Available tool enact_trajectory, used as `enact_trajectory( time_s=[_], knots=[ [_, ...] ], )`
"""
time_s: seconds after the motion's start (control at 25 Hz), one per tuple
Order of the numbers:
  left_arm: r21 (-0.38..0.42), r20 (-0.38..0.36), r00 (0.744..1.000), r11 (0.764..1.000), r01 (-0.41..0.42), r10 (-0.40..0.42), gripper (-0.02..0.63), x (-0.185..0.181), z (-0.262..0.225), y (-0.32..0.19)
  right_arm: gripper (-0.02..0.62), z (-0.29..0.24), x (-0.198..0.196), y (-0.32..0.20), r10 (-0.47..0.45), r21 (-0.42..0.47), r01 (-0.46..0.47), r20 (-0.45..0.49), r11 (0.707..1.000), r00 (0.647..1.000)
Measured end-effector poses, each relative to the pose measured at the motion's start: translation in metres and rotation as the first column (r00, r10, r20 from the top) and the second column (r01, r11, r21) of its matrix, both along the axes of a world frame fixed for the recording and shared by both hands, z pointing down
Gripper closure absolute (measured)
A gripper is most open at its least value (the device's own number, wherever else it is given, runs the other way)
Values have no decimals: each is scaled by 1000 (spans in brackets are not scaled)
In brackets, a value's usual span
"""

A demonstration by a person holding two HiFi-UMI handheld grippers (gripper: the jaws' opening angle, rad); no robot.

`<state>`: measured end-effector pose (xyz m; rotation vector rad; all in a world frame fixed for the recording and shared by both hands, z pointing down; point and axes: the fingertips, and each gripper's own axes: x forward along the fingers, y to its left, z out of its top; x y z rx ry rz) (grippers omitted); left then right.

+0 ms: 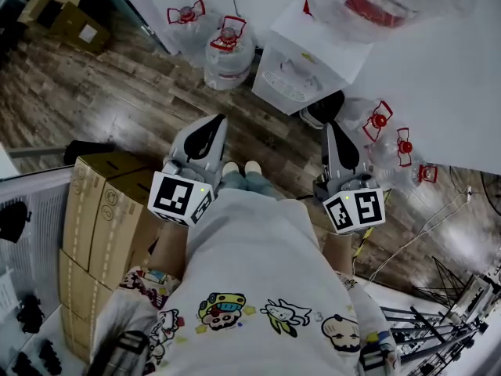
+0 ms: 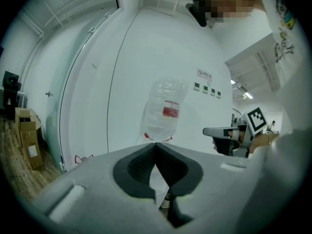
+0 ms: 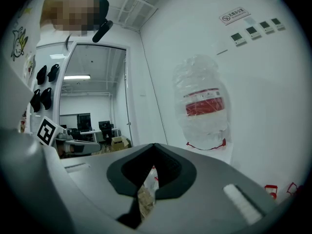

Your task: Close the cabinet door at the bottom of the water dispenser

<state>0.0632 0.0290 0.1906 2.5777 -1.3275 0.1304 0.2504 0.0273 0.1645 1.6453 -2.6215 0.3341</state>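
Left gripper [image 1: 218,122] clenched shut, nothing between jaws (own view shows tips meeting, only wall and bottle beyond). Right gripper [image 1: 333,126] likewise closed tight, empty. Both held out level in front of person, side by side, well apart. Water dispenser [image 1: 301,69] stands ahead against white wall, clear bottle [image 1: 376,2] upturned on top; neither gripper touches it. Cabinet door at its base not made out from above. Spare bottles [image 1: 227,49] on wood floor beside dispenser. Cardboard boxes [image 1: 109,210] at left.
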Motion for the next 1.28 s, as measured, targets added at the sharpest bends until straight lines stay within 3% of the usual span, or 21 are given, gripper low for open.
enact_trajectory(
  time_s=[0.76,1.28],
  knots=[
    [-35,42,998,998,46,-45,606,-15,11,10,586,13,-8,-1,-37,-41,37,8,998,999],
    [-91,53,998,995,32,-27,606,-8,32,16,586,36,-9,0,-57,-94,59,26,994,998]
  ],
)
